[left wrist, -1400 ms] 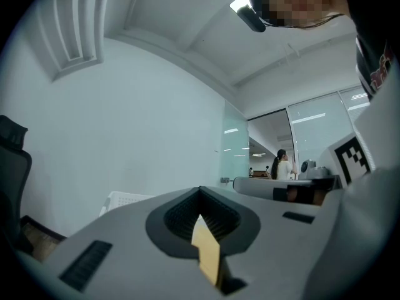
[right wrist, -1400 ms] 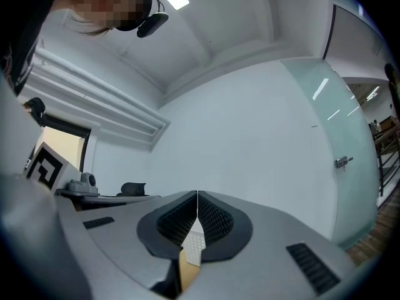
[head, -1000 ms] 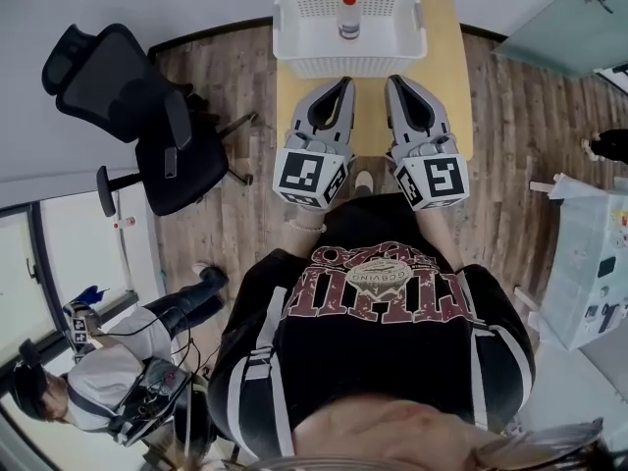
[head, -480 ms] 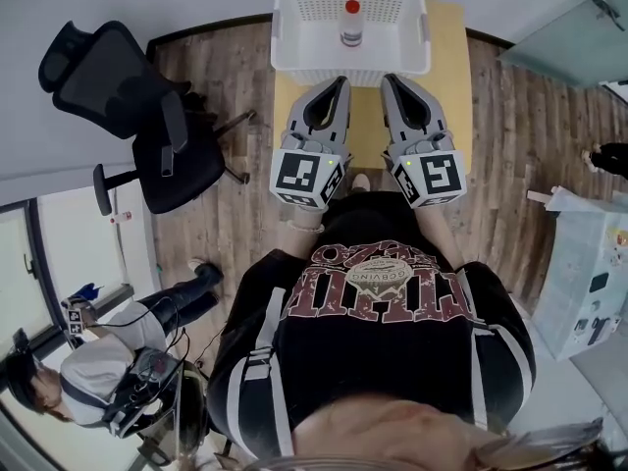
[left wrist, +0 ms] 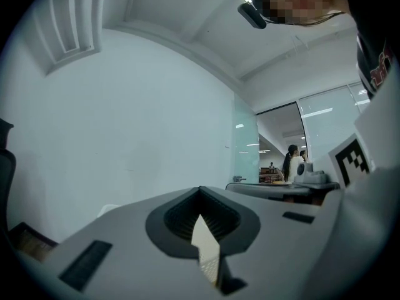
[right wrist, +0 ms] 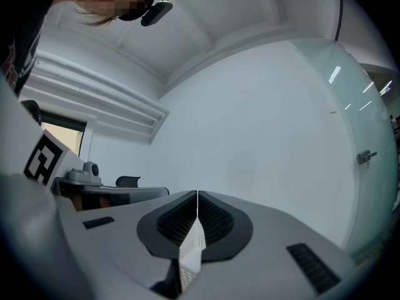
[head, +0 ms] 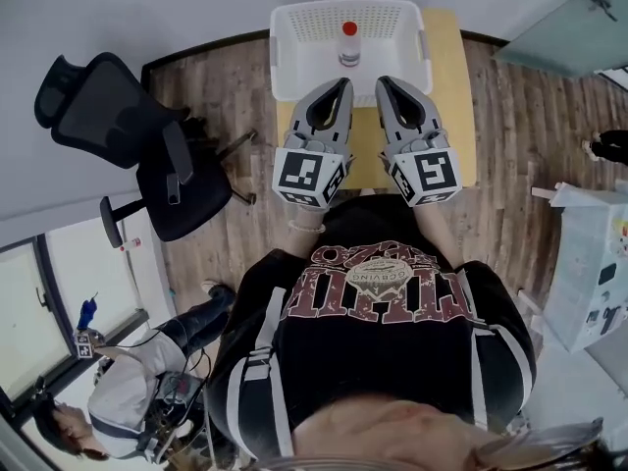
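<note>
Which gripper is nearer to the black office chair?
The left gripper; the office chair stands on its side, and the right gripper lies farther from it.

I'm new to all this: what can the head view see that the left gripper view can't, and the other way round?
Only the head view: the white basket with a red-capped bottle standing in it, the yellow table and the wooden floor. Only the left gripper view: the ceiling and two people far off behind glass. Both: the left gripper, jaws together, and the right gripper beside it.
</note>
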`<state>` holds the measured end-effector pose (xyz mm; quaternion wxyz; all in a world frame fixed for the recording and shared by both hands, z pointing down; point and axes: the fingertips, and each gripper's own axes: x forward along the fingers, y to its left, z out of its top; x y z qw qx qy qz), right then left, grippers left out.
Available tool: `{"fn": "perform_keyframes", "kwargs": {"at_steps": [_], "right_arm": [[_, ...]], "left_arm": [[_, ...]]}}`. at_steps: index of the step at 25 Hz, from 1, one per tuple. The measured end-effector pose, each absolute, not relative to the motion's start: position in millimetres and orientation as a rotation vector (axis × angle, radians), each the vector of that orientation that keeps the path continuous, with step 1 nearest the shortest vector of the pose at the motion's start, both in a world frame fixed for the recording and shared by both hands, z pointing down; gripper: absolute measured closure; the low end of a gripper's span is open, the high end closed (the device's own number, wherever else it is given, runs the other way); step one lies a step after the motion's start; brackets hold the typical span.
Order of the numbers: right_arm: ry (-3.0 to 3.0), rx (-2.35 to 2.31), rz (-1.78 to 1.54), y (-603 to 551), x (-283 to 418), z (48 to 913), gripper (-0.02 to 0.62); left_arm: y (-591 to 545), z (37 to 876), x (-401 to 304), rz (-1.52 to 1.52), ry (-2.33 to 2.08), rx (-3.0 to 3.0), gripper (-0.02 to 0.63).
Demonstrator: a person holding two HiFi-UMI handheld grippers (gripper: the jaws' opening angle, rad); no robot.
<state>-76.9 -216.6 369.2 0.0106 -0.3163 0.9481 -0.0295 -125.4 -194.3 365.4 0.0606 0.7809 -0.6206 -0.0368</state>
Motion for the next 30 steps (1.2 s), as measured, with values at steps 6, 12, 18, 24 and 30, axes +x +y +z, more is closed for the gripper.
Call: {"fn": "perform_keyframes", "kwargs": {"at_steps": [6, 12, 18, 24, 30], "right_arm": [[2.967, -1.05, -0.091, -241.4, -93.8, 374.9, 0.577], [3.047, -1.047, -0.08, -262.8, -113.1, 384.1, 0.575], [3.161, -1.042, -0.083, -289.9, -131.0, 401.4, 0.562], [3.276, -1.003, -0.084, -314.6, -141.5, 415.5, 0.485], [3.425, -0.952, -0.122, -337.3, -159.6, 439.4, 0.431]], "left_arm": [[-218.2, 366.3, -142.4, -0.108, -1.832, 2.397, 0.569], [-234.8, 369.3, -159.2, -0.127, -1.79, 2.418, 0.569], [-247.7, 376.5, -174.8, -0.125, -1.759, 2.419, 0.568], [-257.6, 382.6, -176.1, -0.117, -1.733, 2.411, 0.566], [-268.5, 391.7, -185.1, -0.112, -1.719, 2.382, 0.538]]}}
